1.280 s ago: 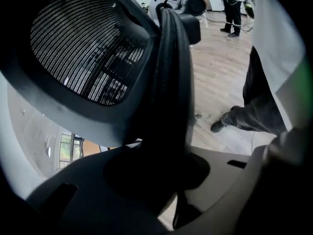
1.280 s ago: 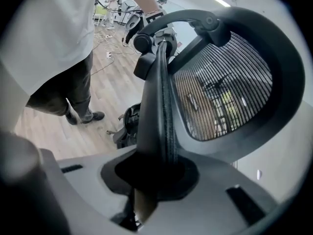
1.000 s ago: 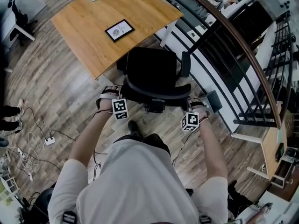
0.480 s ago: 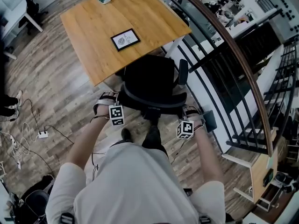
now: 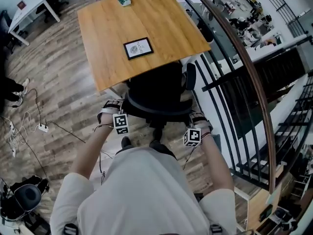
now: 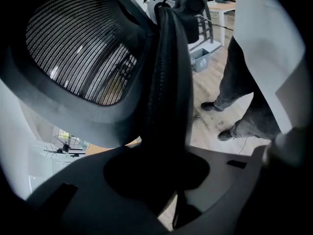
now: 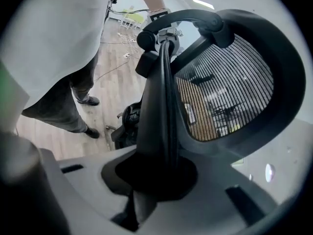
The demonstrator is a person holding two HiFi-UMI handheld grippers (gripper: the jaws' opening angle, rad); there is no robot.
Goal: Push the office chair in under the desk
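Note:
The black office chair (image 5: 157, 92) stands at the near edge of the wooden desk (image 5: 117, 38), its seat partly beneath the top. My left gripper (image 5: 112, 107) is shut on the left rim of the chair's backrest (image 5: 156, 112). My right gripper (image 5: 197, 119) is shut on the right rim. In the left gripper view the dark rim (image 6: 166, 82) runs straight between the jaws of the left gripper (image 6: 161, 155), with the mesh back (image 6: 83, 48) to its left. In the right gripper view the rim (image 7: 159, 106) sits in the right gripper (image 7: 156, 170), with the mesh (image 7: 225, 92) to its right.
A dark railing with a wooden handrail (image 5: 234, 67) runs close along the chair's right. A framed card (image 5: 137, 48) and a small green box (image 5: 123, 0) lie on the desk. A power strip and cables (image 5: 41, 128) lie on the floor at left, near someone's shoes (image 5: 17, 94).
The chair has rolled forward and its seat has slid farther beneath the desk top. Both grippers kept hold of the backrest and moved with it, and the person has stepped forward.

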